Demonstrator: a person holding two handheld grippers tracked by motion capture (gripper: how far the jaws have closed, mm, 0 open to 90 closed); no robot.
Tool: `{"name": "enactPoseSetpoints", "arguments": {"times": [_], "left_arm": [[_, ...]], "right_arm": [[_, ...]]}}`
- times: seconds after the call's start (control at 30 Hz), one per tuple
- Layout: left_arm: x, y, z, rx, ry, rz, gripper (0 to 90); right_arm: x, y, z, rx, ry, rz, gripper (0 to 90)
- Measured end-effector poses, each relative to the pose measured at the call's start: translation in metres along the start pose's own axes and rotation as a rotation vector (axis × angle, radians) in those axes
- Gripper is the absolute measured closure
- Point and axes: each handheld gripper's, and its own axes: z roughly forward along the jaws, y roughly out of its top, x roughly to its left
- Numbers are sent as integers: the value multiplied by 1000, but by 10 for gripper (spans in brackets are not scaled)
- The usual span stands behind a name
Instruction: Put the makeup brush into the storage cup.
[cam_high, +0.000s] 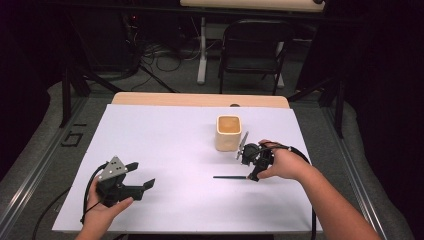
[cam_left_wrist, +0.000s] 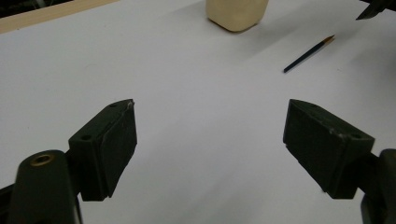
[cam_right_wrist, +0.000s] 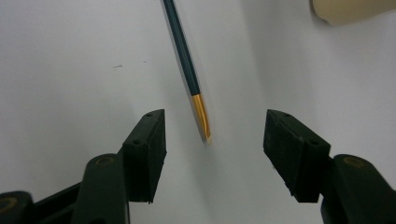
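A thin dark-teal brush (cam_high: 229, 177) with a gold ferrule lies flat on the white sheet right of centre. My right gripper (cam_high: 251, 174) stands at its right end. In the right gripper view the gold end (cam_right_wrist: 201, 114) lies between the open jaws (cam_right_wrist: 215, 122), and neither pad touches it. A cream square cup (cam_high: 228, 132) stands upright just beyond the brush; its base shows at the corner of the right gripper view (cam_right_wrist: 355, 9). My left gripper (cam_high: 143, 174) rests at the near left, jaws wide open (cam_left_wrist: 210, 109) with nothing between them, facing the cup (cam_left_wrist: 237, 14) and brush (cam_left_wrist: 308, 53).
A white sheet (cam_high: 165, 145) covers most of the wooden table (cam_high: 200, 99). A black folding chair (cam_high: 252, 50) and a desk leg with cables stand on the floor behind. Metal rails run along both sides of the table.
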Motion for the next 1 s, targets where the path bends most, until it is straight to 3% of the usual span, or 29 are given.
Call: {"name": "enactPoseSetpoints", "arguments": {"times": [1.0], "left_arm": [[1, -1, 1, 2, 0, -6, 177]], "right_arm": [[5, 18, 23, 58, -9, -86, 558]]}}
